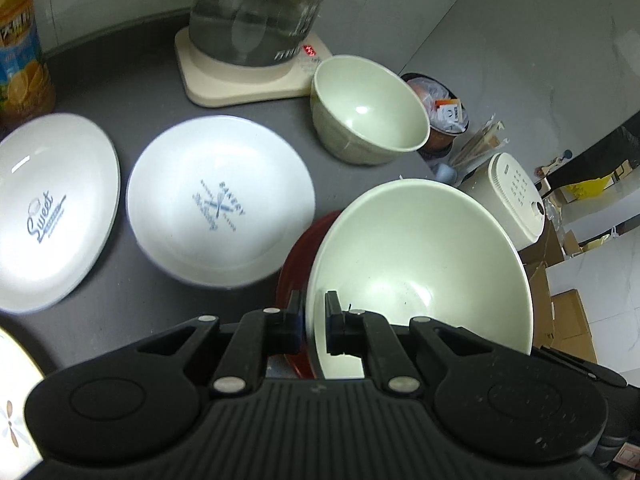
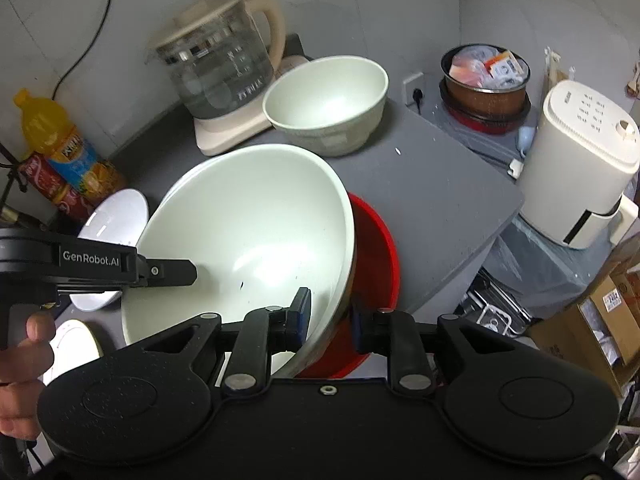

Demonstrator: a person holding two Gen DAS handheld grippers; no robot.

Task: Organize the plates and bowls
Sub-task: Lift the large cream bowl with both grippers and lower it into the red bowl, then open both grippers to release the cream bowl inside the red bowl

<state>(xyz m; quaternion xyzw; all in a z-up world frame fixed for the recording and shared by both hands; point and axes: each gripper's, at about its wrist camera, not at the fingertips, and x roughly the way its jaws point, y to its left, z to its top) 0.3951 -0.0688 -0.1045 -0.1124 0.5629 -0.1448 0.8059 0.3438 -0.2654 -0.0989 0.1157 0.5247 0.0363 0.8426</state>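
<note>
While working one bowl from two sides, tally as follows:

Green bowls: two. Big bowl tilted at the front right of the counter, just over the red bowl; small bowl upright further back, touching the kettle base.
Red bowl: one, mostly hidden under the big bowl; cannot tell whether touching it.
Plates: three, all white, left of the big bowl. Sweet plate and Bakery plate side by side, close but apart; flower plate cut off at the near left corner.
Left gripper: clamped tight on the big bowl's near rim, one finger inside, one outside.
Right gripper: narrow, astride the big bowl's opposite rim, one finger inside the bowl, the other outside by the red bowl; cannot tell whether the pads press on the wall.
Hand: one in view, wrapped round the left gripper's handle.
Kettle: one, glass, on its cream base at the back.
Bottles: two, orange bottle and red bottle, together at the back left.
Pot: one, full of packets, beyond the counter's right edge.
Cooker: one, white, right of the counter.
</note>
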